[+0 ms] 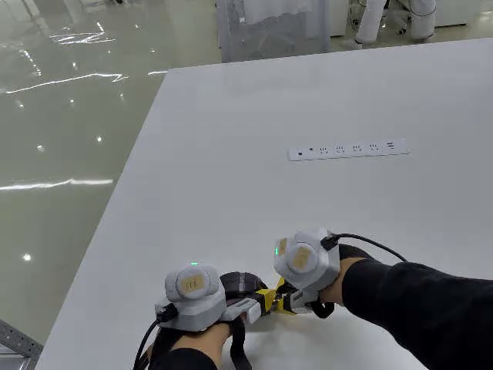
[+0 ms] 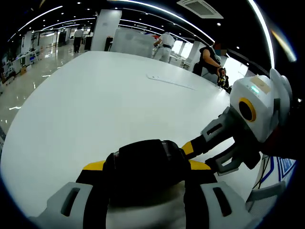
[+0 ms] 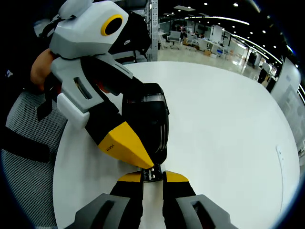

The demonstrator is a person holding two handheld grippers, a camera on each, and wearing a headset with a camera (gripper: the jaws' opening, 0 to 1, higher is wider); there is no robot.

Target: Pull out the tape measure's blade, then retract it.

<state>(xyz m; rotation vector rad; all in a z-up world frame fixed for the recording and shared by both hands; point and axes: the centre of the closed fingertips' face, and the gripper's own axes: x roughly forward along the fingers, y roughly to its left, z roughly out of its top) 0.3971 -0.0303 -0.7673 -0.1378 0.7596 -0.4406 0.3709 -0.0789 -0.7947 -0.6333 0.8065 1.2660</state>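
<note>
A black tape measure (image 2: pixel 145 162) sits on the white table (image 1: pixel 254 139) near its front edge, with my left gripper (image 2: pixel 145 168) shut around its case between yellow-tipped jaws. In the right gripper view the same tape measure (image 3: pixel 150 121) lies just ahead of my right gripper (image 3: pixel 152 177), whose jaws are shut on the metal hook of the blade (image 3: pixel 152 172) at the case's mouth. Almost no blade is out. In the head view the left gripper (image 1: pixel 258 302) and right gripper (image 1: pixel 282 297) meet tip to tip beside the tape measure (image 1: pixel 240 282).
A white power strip (image 1: pixel 348 149) lies flat on the table farther out to the right. The table's left edge (image 1: pixel 115 193) drops to a glossy floor. A mesh chair (image 3: pixel 24 124) stands by the near edge. Several people (image 2: pixel 167 45) stand beyond the table's far end.
</note>
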